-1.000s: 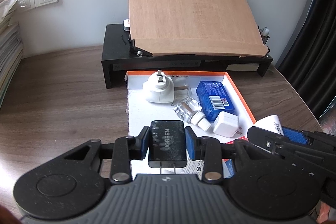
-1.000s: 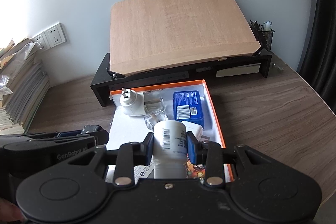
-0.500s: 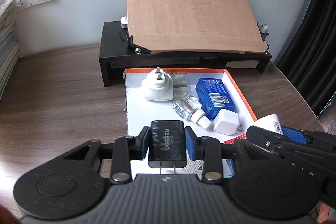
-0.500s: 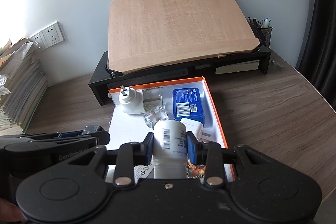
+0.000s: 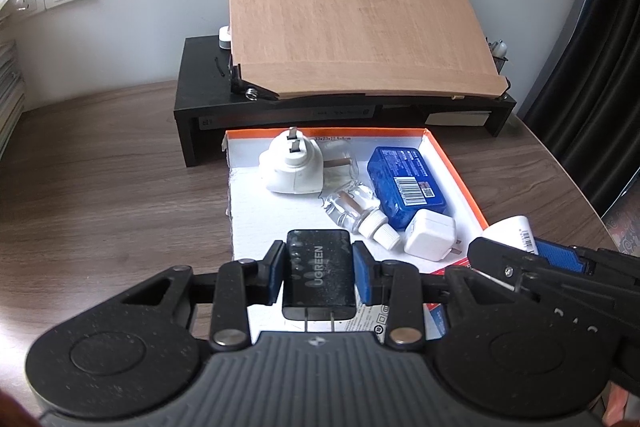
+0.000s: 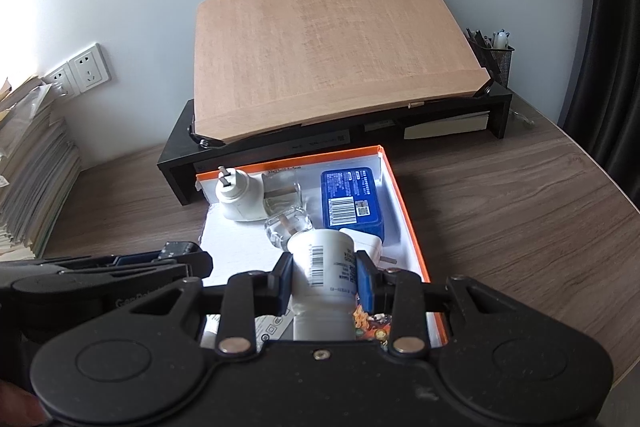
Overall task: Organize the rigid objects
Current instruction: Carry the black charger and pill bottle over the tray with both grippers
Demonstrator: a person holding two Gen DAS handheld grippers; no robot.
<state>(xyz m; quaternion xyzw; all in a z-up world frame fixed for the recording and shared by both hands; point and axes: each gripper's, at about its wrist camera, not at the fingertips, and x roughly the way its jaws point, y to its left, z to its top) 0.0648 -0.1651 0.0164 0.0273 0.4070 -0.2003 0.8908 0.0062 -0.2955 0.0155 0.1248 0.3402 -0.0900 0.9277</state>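
I'm holding both loads over the near end of the orange-rimmed box [image 5: 454, 163], which is sitting on the wooden desk [image 5: 100, 163] just in front of the black riser [image 5: 200, 75]; it's the collection bin, so everything is going there.

Far half is filling up: blue tin [image 5: 406, 183] along the right wall, white plug adapter [image 5: 294, 167] far left, clear bottle [image 5: 352, 209] lying between them, small white charger [image 5: 430, 239] nearer.

Right gripper [image 6: 323, 277] is clamping the white bottle [image 6: 322, 265] across its body, tilted down.

Left gripper [image 5: 319, 273] is clamping the black UGREEN charger [image 5: 320, 275] by its 2 flat sides, prongs pointing back at me.

Bare white floor at near left looks like the charger's slot.
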